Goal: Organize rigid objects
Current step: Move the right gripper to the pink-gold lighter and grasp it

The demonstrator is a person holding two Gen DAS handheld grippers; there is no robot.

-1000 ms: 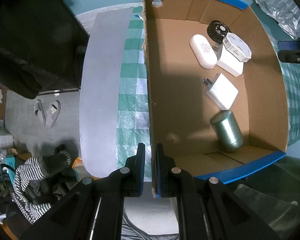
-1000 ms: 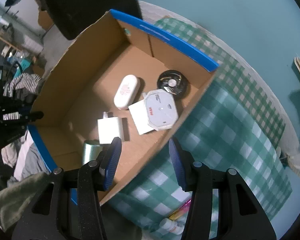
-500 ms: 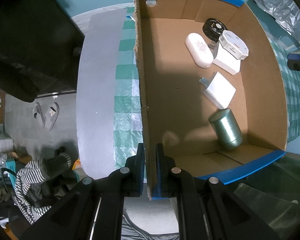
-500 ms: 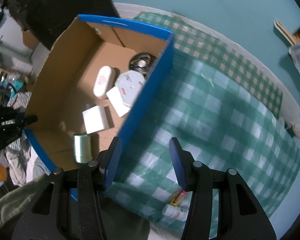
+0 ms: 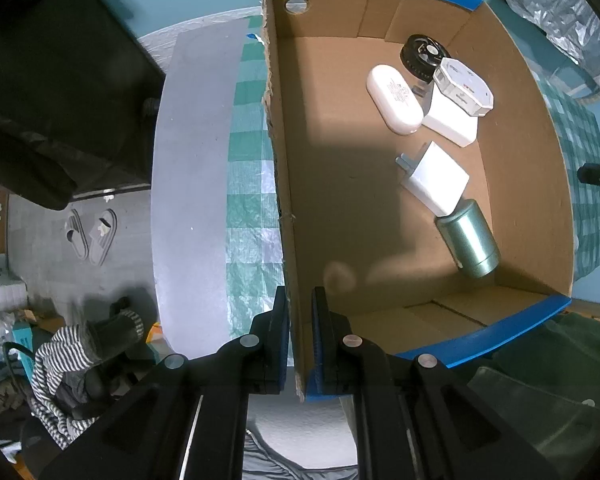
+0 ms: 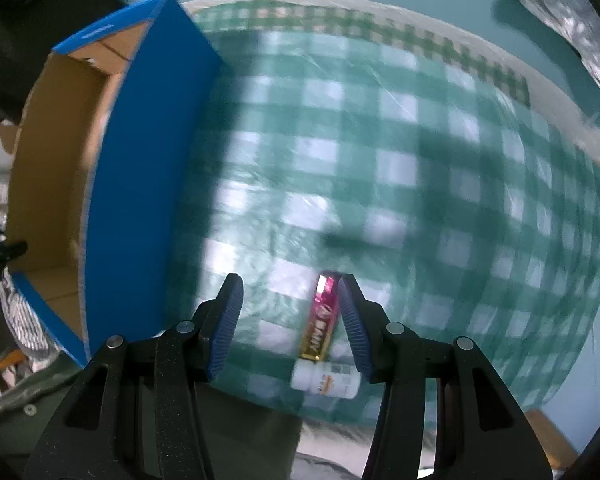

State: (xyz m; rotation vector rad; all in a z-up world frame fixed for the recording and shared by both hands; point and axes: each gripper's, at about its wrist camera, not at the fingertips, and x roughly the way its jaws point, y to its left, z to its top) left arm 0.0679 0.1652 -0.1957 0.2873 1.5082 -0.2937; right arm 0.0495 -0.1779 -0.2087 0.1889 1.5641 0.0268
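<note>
Two items wait outside the box: pink tube and white bottle. Left claw clenches the box wall; right claw, released, risks nudging the bottle off the bench.

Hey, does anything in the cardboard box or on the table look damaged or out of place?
The cardboard box has a ragged, torn top edge on the wall the left claw pinches. A pink-and-gold tube and white bottle lie outside it.

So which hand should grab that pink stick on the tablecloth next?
The right gripper: its jaws stand open beside the pink stick. The left gripper is clamped on the cardboard box wall.
</note>
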